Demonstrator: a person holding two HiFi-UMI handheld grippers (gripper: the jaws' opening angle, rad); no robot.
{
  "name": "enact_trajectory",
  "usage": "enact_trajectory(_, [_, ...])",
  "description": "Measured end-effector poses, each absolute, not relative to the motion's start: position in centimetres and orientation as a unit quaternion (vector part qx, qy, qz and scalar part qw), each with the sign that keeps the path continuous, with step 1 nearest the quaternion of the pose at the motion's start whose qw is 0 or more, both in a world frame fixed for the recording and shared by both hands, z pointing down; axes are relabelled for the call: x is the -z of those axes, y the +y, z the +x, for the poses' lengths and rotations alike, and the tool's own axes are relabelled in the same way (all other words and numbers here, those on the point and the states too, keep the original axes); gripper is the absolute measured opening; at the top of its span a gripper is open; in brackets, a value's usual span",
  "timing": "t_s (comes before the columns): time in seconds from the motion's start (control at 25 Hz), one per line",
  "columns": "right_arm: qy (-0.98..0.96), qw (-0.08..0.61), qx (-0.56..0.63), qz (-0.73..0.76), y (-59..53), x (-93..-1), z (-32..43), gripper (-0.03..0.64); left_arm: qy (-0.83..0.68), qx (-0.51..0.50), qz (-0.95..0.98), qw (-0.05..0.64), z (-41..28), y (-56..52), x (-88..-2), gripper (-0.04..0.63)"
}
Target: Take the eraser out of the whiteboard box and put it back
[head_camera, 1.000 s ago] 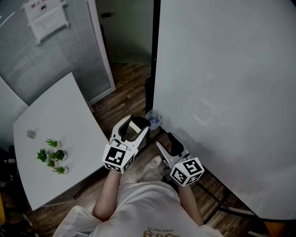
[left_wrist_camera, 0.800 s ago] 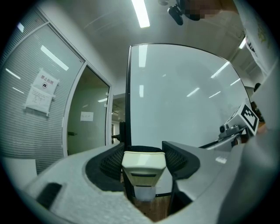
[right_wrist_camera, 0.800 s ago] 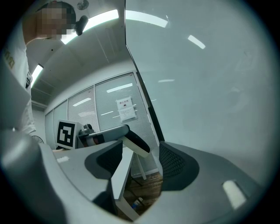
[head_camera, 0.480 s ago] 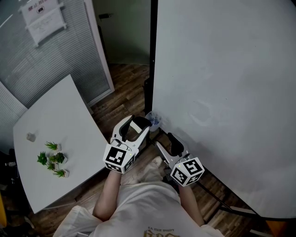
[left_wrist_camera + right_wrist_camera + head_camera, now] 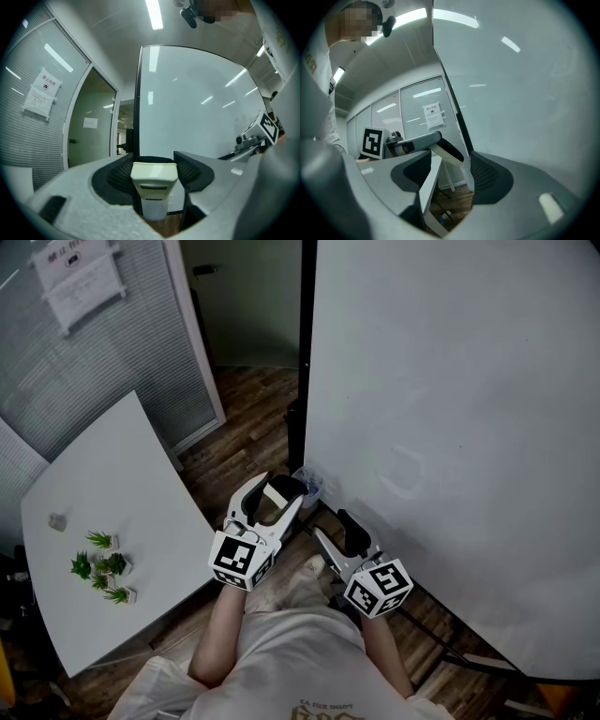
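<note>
The left gripper (image 5: pixel 275 495) is clamping the eraser (image 5: pixel 153 180) by its stiff cream body, near the whiteboard box (image 5: pixel 312 486). The eraser is probably light, with soft felt. The right gripper (image 5: pixel 332 525) is hanging wide, empty.

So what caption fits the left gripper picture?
Left gripper holds the eraser up before the whiteboard.
</note>
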State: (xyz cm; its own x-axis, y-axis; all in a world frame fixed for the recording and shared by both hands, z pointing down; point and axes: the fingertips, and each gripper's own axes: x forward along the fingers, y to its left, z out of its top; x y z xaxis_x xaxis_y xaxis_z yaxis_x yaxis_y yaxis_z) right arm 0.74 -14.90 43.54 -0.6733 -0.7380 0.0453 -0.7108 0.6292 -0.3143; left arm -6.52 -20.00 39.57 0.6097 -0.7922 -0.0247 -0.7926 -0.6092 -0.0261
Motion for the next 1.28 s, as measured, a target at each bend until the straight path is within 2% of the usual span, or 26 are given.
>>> enact_trajectory(1.28, [0.894,0.038,0.173,-0.412,-17.0,-44.9,1.9,0.256,0.424,0.015,-0.905,-0.010,-4.8,-22.7,-42.0,0.268])
